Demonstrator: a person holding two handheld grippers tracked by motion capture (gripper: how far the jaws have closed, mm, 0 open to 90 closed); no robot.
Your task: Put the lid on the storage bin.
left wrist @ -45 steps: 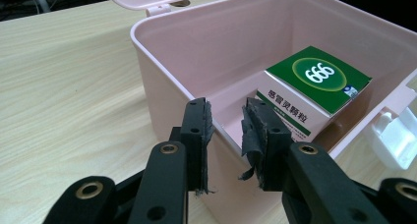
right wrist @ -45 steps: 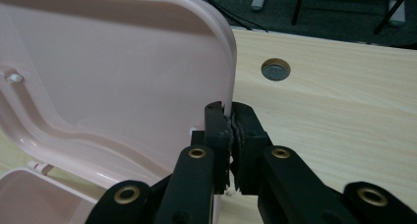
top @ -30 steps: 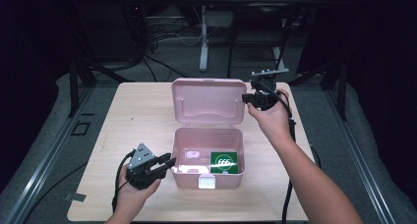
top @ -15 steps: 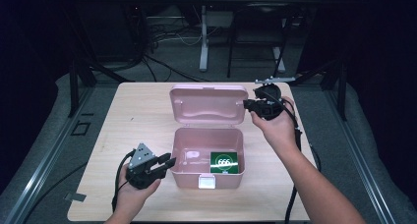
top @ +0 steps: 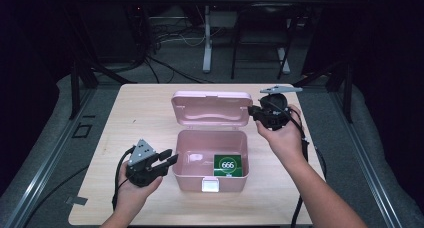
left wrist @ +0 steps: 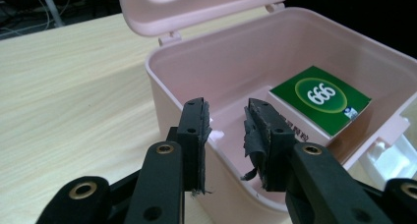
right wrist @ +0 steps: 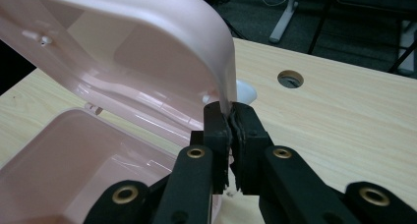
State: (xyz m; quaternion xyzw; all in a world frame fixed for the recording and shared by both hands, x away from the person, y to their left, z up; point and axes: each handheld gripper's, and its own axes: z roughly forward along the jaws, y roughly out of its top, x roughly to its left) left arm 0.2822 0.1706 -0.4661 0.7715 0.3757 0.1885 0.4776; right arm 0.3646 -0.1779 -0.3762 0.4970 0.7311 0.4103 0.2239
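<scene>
Right gripper view: right gripper (right wrist: 230,120) pinches the lid (right wrist: 147,52) edge of the pink box (top: 210,160) at table centre; left gripper (left wrist: 227,128), jaws just opening, straddles the left wall unclamped — lid may slip free and drop onto the green 666 packet (top: 228,165).

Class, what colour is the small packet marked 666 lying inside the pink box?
Green, with white numerals in an oval; the packet shows best in the left gripper view.

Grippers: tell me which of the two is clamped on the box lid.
The right gripper: its jaws pinch the edge of the pink lid. The left gripper has just been opening, its jaws astride the box wall, pads apart.
</scene>
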